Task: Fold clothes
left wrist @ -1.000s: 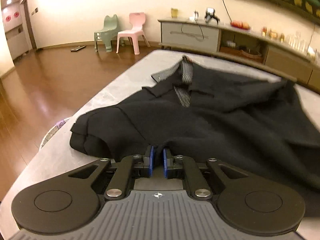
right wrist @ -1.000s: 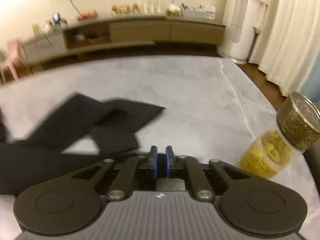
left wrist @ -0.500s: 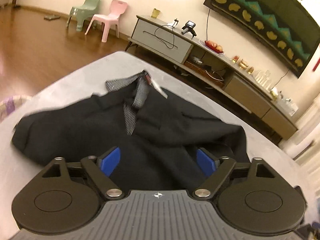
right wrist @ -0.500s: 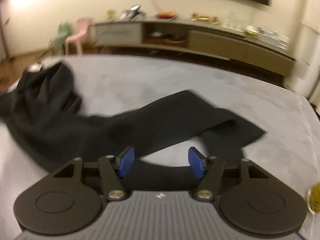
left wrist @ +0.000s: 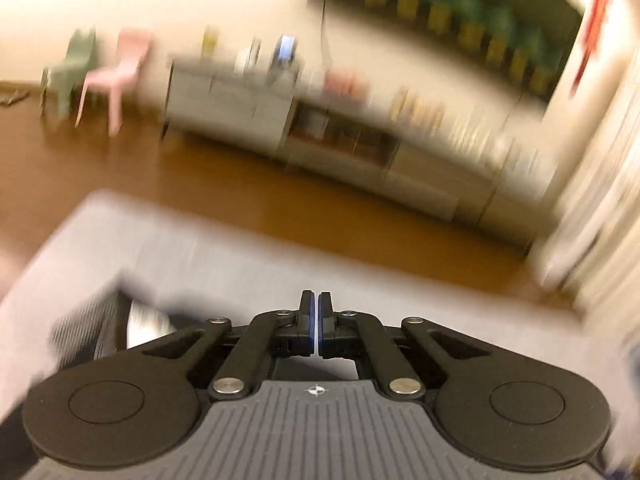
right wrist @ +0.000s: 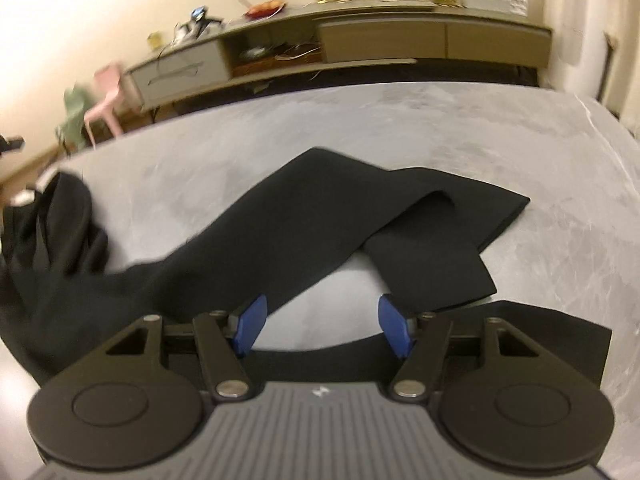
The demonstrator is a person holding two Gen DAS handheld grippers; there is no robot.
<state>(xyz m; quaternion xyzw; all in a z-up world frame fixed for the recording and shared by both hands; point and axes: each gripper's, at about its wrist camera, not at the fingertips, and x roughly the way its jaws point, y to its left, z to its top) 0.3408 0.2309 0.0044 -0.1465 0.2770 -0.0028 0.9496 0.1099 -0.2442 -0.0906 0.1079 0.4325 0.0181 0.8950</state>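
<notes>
The grey table (right wrist: 400, 128) spreads wide ahead of me, and the black shirt (right wrist: 280, 232) lies crumpled across it, one sleeve (right wrist: 432, 260) doubled over near my right gripper (right wrist: 320, 330), whose jaws gape with nothing between them. My left gripper (left wrist: 314, 324) is pinched closed and empty in a blurred view. I'd say flatten that sleeve before folding.

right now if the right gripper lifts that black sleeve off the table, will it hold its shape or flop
Probably flop: the black sleeve already lies doubled over itself in soft folds on the grey table. It looks thin and light, so one pinch should lift it, though the rest of the garment would likely drag behind.
</notes>
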